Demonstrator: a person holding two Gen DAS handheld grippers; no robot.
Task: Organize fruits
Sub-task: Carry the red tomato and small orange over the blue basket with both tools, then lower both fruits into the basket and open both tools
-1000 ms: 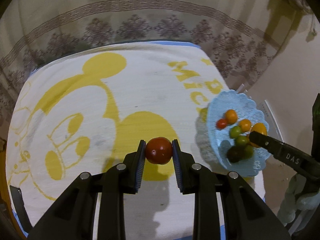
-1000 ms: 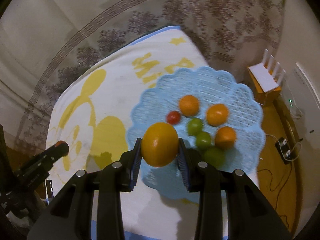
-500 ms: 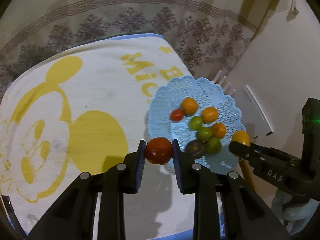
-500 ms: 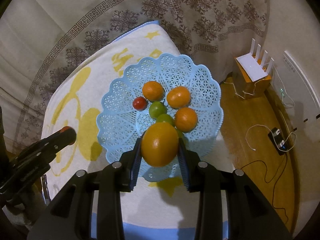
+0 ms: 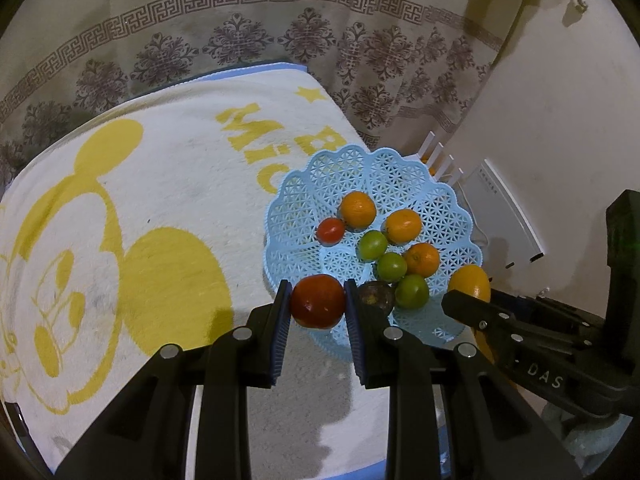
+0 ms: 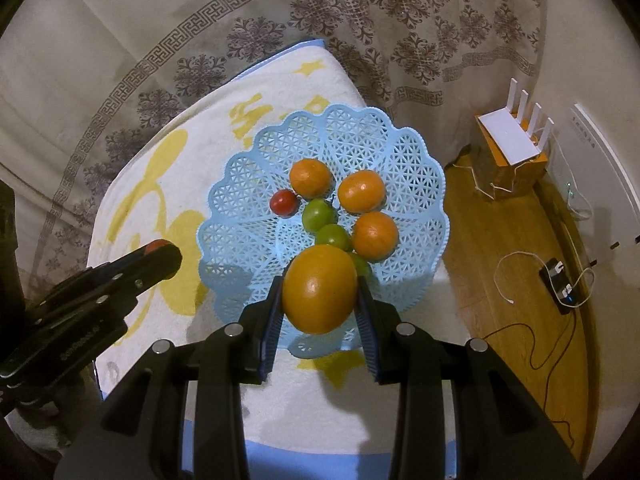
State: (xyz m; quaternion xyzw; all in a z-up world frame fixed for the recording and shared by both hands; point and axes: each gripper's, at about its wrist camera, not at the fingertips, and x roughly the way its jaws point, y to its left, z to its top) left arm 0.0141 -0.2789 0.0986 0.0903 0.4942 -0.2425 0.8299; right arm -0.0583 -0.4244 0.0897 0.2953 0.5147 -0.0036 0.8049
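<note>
Both grippers carry fruit above the pale-blue lattice plastic basket (image 6: 404, 152): left gripper (image 5: 318, 307) pinches a red tomato (image 5: 318, 307), right gripper (image 6: 319, 290) pinches a large orange-yellow fruit (image 6: 319, 290); next, probably, lowering and releasing into bare spots.

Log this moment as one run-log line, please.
left tongs: shut on red tomato | right tongs: shut on orange fruit | both over blue basket

Your left gripper (image 5: 317, 307) is clamped on a red tomato (image 5: 318, 306) between its pads. Your right gripper (image 6: 320, 294) pinches a large orange (image 6: 319, 288), fingers pointing forward.
</note>
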